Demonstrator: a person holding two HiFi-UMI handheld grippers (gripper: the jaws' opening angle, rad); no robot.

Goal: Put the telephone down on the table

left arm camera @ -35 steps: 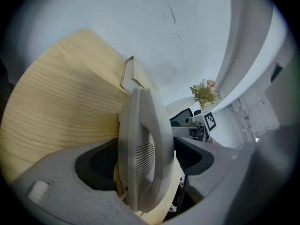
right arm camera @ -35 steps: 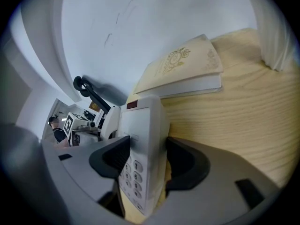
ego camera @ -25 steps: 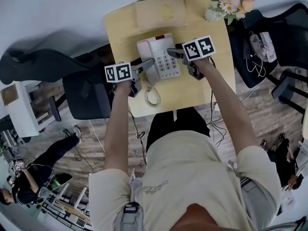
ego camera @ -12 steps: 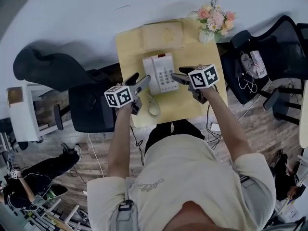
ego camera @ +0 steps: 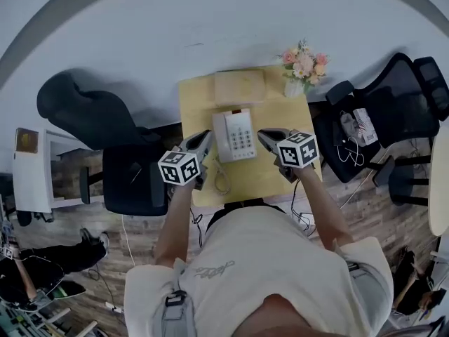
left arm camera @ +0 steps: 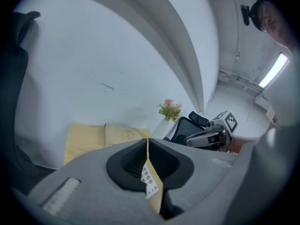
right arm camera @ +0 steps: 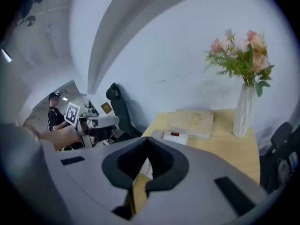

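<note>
A white desk telephone (ego camera: 235, 135) lies flat on the yellow table (ego camera: 198, 107), handset on its cradle and coiled cord (ego camera: 223, 181) trailing toward the near edge. My left gripper (ego camera: 205, 137) hovers above the table just left of the telephone, and my right gripper (ego camera: 263, 135) hovers just right of it. Both are shut with nothing between the jaws and touch nothing. In the left gripper view the shut left gripper (left arm camera: 148, 140) has a strip of keypad (left arm camera: 149, 179) showing below it. Beyond the shut right gripper (right arm camera: 148, 139) in the right gripper view lies the telephone (right arm camera: 171, 136).
A pale book (ego camera: 240, 86) lies at the back of the table, with a vase of flowers (ego camera: 303, 62) at the back right corner. Black office chairs stand left (ego camera: 130, 177) and right (ego camera: 372, 125) of the table. A white wall rises behind.
Both grippers rose from the telephone's sides and drew apart from it. Their jaws went from open to shut. The telephone stays on the table.
</note>
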